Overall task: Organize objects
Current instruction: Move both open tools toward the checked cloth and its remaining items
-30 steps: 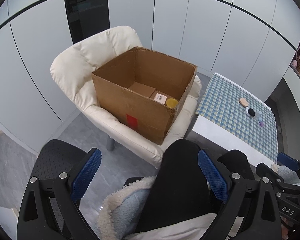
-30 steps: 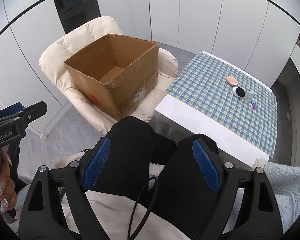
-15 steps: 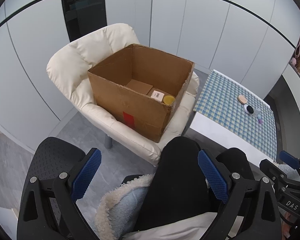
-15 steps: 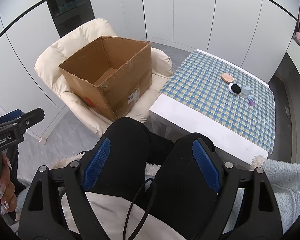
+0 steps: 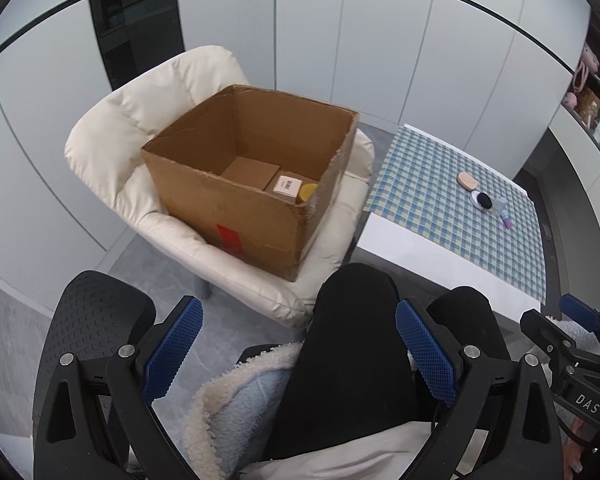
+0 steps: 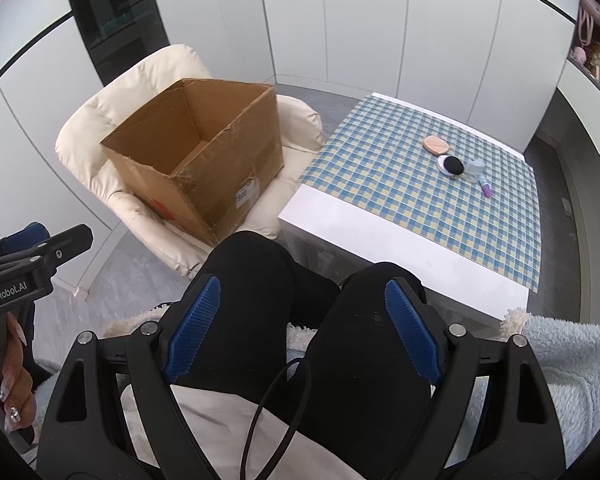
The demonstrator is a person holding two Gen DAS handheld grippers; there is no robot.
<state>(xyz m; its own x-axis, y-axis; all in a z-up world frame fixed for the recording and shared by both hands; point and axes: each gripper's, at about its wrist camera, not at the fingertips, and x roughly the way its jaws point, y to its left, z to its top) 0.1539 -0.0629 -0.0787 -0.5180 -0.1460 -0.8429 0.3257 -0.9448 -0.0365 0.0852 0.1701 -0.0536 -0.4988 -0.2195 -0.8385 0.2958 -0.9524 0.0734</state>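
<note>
An open cardboard box (image 5: 228, 216) (image 6: 204, 184) rests on a cream armchair (image 5: 112, 148). Inside it lie a small brown box (image 5: 252, 174), a labelled box (image 5: 287, 185) and a yellow-lidded jar (image 5: 309, 192). On the checked tablecloth (image 6: 380, 160) sit a peach puff (image 6: 437, 145), a black-and-white puff (image 6: 452, 165), a clear jar (image 6: 476, 167) and a small purple bottle (image 6: 486, 187). My left gripper (image 5: 300, 344) and right gripper (image 6: 304, 320) both stand open, holding nothing, well short of box and table.
A person's knees in black trousers (image 6: 252, 280) lie under both grippers, with a fluffy blue sleeve (image 6: 560, 360) and a black cable (image 6: 276, 400). A black chair armrest (image 5: 100, 312) is at lower left. The white table edge (image 6: 380, 232) faces the knees. White cabinet walls stand behind.
Both views have drifted a little, so the box, chair and table sit further left in frame and slightly rolled. The jaws keep the same width and hold nothing.
</note>
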